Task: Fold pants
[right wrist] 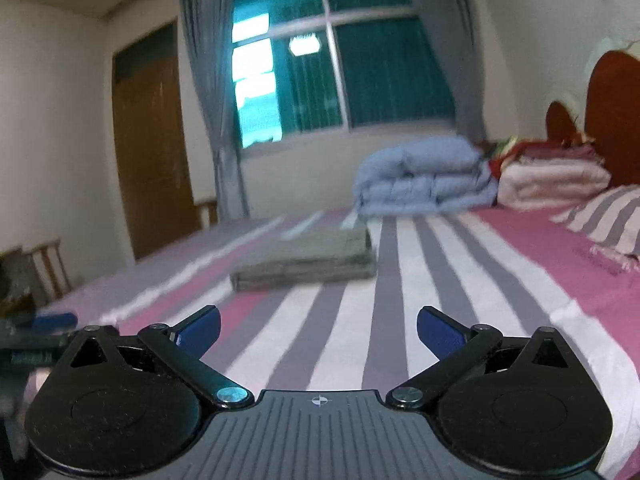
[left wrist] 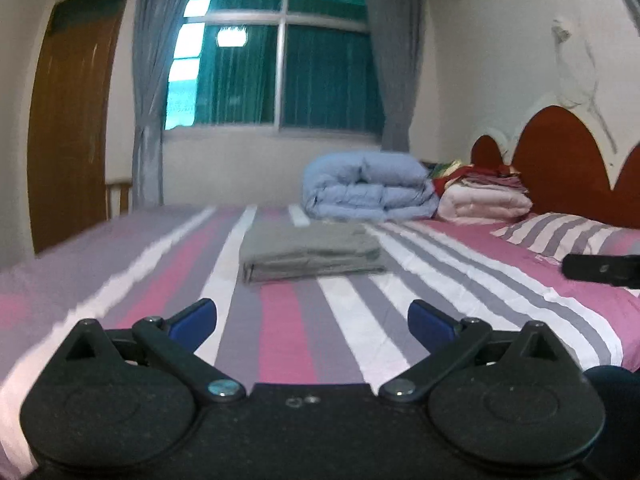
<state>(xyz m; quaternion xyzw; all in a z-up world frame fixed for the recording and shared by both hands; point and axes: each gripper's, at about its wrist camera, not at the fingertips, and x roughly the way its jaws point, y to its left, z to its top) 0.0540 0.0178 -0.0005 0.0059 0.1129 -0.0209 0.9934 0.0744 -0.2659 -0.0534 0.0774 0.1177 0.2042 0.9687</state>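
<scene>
The pants (left wrist: 310, 254) are seen folded into a flat, grey-green rectangular stack, laid on the bed (left wrist: 280, 332) well ahead of both grippers; the stacked layers show along the near edge, and the cloth looks smooth and matte. In the right wrist view the pants (right wrist: 306, 258) appear blurred but of the same slab-like shape.

The left gripper (left wrist: 312, 320) is held above the sheet with its blue-padded fingers (left wrist: 196, 318) spread wide apart — nothing is held between them. The right gripper (right wrist: 318, 328) is likewise held wide, its fingers (right wrist: 438, 330) empty over the stripes. The right gripper's black tip (left wrist: 600, 270) is caught at the right edge of the left view.

The bed is covered by a sheet striped in pink, white and grey-lilac, lightly wrinkled. At its far side a puffy, pale blue quilt (left wrist: 368, 186) is folded into a rounded bundle, with a pinkish blanket pile (left wrist: 484, 200) just beside it. A striped pillow (left wrist: 560, 236) lies near the scalloped, red-brown headboard (left wrist: 560, 152). Behind are a window (left wrist: 276, 68) with grey curtains (left wrist: 148, 92) and a wooden door (left wrist: 68, 120).
</scene>
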